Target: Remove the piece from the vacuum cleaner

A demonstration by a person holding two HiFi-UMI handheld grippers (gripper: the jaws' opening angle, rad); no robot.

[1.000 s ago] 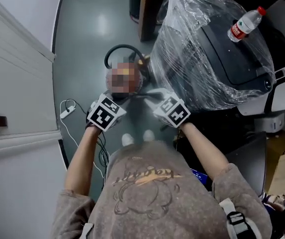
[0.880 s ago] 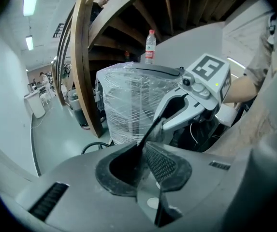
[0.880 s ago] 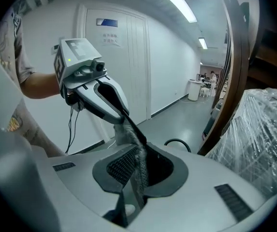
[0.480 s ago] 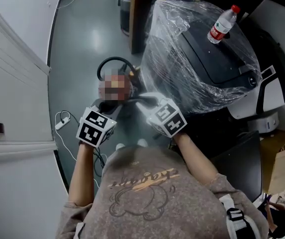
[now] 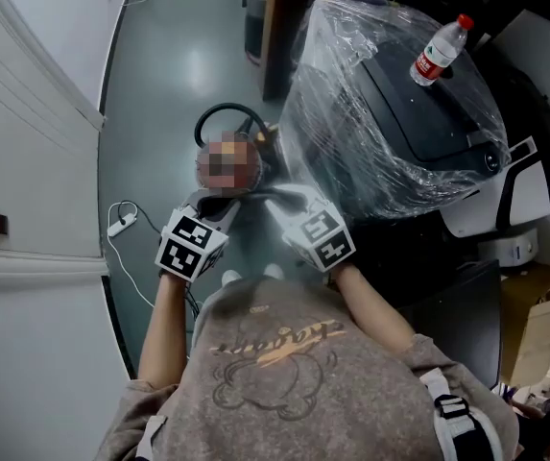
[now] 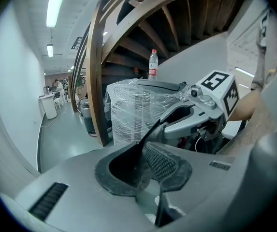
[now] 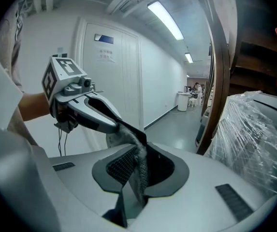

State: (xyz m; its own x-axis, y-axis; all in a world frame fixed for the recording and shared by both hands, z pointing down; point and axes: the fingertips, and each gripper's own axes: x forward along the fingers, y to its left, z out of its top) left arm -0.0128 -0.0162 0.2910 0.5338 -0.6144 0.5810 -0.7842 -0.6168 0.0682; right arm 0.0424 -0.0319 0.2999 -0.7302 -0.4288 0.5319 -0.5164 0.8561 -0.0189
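In the head view, the two grippers are held side by side at the centre of the frame, above a grey floor (image 5: 164, 75). The left gripper (image 5: 225, 203) and the right gripper (image 5: 273, 200) are angled towards each other so that their tips meet. What lies between the tips is too small to be made out here. A black hose (image 5: 219, 115) is looped on the floor just above the tips. The upper right is filled by a plastic-wrapped machine (image 5: 399, 113), and a red-capped water bottle (image 5: 440, 51) is set on top of it. A white cable (image 5: 121, 221) is seen on the floor at the left, beside a white wall (image 5: 25, 161).

In the left gripper view, the jaws are drawn nearly together at lower centre, and a thin, grey dusty piece (image 6: 151, 132) is pinched between them. The piece is stretched up and to the right, where its other end is clamped in the right gripper's jaws, right of centre.

In the right gripper view, the same hold is shown from the other side. The piece is nipped between this gripper's close-set jaws at lower centre and is led up and left into the left gripper's jaws. A white door (image 7: 111, 76) is seen behind, at upper left.
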